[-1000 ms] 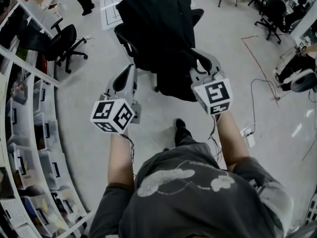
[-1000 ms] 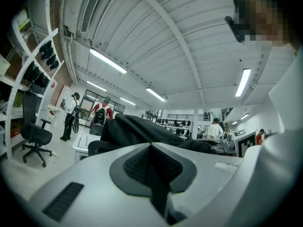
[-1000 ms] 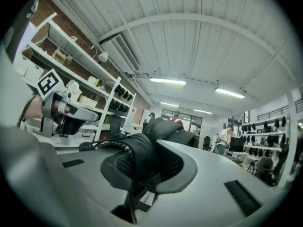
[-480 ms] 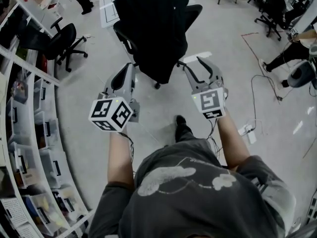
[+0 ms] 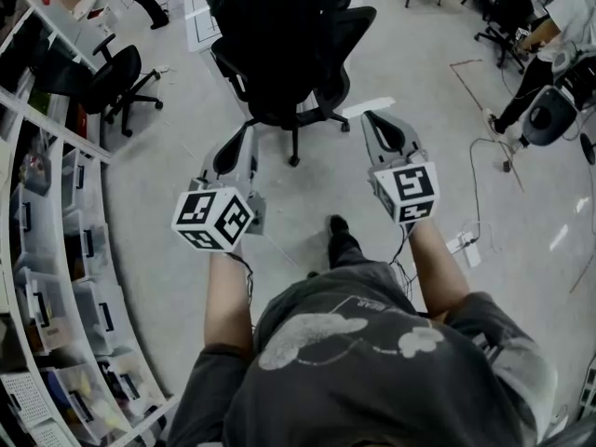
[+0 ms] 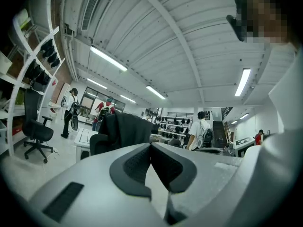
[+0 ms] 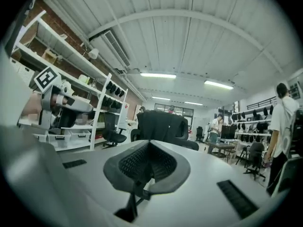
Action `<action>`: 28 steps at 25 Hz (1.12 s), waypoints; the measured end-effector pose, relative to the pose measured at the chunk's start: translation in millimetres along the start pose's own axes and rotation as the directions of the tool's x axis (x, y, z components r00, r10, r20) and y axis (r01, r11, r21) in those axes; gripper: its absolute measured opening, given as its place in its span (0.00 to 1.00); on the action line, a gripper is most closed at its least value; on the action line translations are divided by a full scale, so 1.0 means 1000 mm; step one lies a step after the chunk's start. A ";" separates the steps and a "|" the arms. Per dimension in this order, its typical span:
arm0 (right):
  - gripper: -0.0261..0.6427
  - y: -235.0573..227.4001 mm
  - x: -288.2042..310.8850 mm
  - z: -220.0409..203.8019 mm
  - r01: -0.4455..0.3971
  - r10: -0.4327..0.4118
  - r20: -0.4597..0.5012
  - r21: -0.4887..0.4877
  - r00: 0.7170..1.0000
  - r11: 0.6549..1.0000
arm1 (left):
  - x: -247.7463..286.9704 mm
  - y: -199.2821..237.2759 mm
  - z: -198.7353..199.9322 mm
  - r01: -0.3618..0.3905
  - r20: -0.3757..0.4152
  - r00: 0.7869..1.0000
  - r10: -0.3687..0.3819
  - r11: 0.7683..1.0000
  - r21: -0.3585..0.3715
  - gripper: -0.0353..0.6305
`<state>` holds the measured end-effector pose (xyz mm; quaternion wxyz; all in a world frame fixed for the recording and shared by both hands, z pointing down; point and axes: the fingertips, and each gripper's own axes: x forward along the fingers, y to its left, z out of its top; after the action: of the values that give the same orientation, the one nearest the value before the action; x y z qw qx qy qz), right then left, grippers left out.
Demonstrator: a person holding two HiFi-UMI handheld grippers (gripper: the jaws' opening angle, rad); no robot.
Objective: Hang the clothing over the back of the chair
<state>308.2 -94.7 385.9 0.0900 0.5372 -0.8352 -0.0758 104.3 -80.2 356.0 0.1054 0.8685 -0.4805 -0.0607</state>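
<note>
The black clothing (image 5: pixel 279 17) is draped over the back of a black office chair (image 5: pixel 294 138) straight ahead of me, and it also shows in the left gripper view (image 6: pixel 124 129) and the right gripper view (image 7: pixel 158 124). My left gripper (image 5: pixel 237 147) points at the chair from short of its left side, jaws shut and nothing between them (image 6: pixel 150 146). My right gripper (image 5: pixel 377 124) is held level short of the chair's right side, also shut and empty (image 7: pixel 148 144). Neither gripper touches the clothing or the chair.
A second black office chair (image 5: pixel 116 82) stands at the left by shelving with storage bins (image 5: pixel 56 250). A white low table (image 5: pixel 207 21) stands behind the chair. Cables and a power strip (image 5: pixel 463 247) lie on the floor at the right. People stand at the back (image 6: pixel 201 131).
The right gripper held the garment's lower edge, then opened and let it go, and is now shut and drawn back. The garment now hangs on the chair back alone. The left gripper barely moved.
</note>
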 end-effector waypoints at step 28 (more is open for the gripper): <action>0.03 0.031 -0.008 -0.043 -0.072 0.079 -0.118 0.061 0.990 0.995 | -0.037 0.011 -0.058 -0.065 -0.075 0.995 0.061 0.996 -0.060 0.06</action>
<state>294.1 -76.4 433.6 0.1278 0.5109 -0.8499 -0.0162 87.7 -47.6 415.6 0.1517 0.8509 -0.5014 -0.0404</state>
